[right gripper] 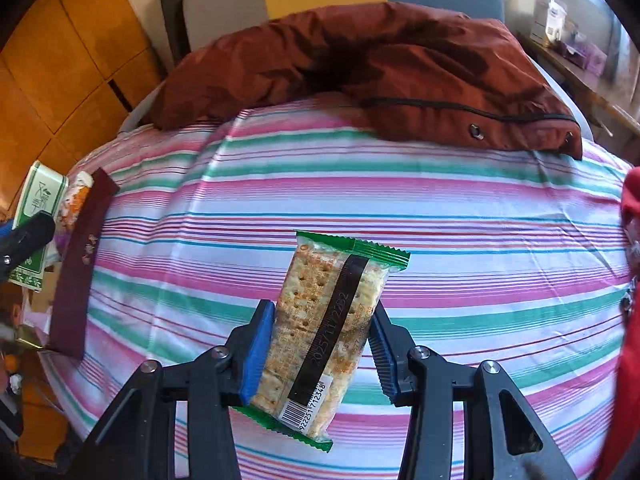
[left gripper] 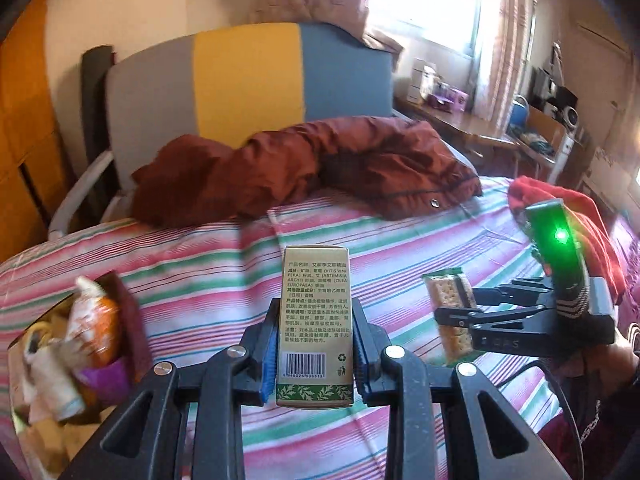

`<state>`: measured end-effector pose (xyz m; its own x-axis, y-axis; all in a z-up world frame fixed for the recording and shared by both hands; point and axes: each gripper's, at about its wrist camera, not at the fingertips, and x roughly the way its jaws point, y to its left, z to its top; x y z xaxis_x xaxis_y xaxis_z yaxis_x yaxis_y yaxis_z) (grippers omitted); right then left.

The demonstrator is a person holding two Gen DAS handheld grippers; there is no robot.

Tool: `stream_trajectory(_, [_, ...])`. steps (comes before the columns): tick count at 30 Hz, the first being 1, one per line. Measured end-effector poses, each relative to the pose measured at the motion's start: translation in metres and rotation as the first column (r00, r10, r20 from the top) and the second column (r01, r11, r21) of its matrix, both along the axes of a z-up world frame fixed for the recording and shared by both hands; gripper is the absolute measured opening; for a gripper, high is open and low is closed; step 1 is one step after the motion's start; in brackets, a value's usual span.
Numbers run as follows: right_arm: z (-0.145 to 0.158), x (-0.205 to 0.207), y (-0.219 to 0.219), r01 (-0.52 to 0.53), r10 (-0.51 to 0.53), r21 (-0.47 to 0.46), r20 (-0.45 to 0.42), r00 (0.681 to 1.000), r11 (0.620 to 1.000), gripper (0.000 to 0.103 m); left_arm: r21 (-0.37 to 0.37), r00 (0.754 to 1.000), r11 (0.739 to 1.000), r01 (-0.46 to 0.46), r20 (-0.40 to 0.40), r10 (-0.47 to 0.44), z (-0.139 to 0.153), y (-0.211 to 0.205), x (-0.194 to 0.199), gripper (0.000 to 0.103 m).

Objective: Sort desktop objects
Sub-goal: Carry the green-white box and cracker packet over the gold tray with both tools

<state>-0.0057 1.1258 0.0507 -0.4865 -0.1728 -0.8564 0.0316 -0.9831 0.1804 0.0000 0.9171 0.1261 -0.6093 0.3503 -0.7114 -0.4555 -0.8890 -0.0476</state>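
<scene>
While the left gripper (left gripper: 316, 354) clamps an upright box (left gripper: 316, 324), the right gripper (right gripper: 320, 354) grasps a cracker packet (right gripper: 320, 336) above the striped sheet (right gripper: 460, 220).

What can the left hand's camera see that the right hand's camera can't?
Only the left wrist view shows the window, the cluttered desk and the green light on the right gripper. It also shows the printed back of the gold box held in the left gripper.

Only the right wrist view shows the cracker packet up close with its barcode, clamped in the right gripper, and the whole long maroon case.

Both show the striped bedsheet, the rust-red jacket and the cracker packet.
</scene>
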Motion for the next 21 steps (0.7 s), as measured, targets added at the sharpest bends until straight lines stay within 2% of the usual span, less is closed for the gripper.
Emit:
stream_trajectory(13, [0.044,0.023,-0.078,-0.075,0.071,-0.036,-0.108,0.992,0.996,0.047,0.045,0.992,0.991,-0.124,-0.029,0.126,0.011,-0.084,0.03,0.03])
stream_trajectory(21, [0.054,0.038,-0.129,-0.137,0.127,-0.061,-0.141,0.982,0.989,0.047,0.075,0.979,0.977,-0.201,-0.028,0.204,0.009,-0.133,0.047,0.03])
